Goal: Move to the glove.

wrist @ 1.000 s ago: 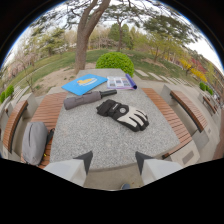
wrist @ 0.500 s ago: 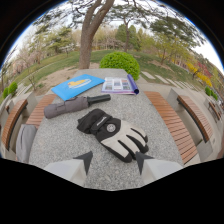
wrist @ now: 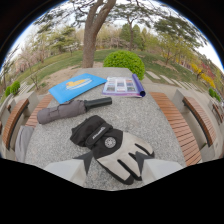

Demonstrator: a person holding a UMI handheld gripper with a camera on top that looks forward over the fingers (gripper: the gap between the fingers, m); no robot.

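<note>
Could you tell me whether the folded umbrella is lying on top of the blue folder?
No, the folded umbrella lies on the bare stone table, apart from the blue folder beyond it.

Soft, even outdoor daylight, bright across the sky and lawn. No hard shadows on the granite counter (wrist: 150, 120); only a faint dark rim under the glove (wrist: 107, 150). Strong fisheye bending: benches and trees curved toward the round black border. Slight softness throughout, greater near the rim. Pale fingers (wrist: 82, 167) low in the circle, blurred and partly lost in the black edge.
</note>
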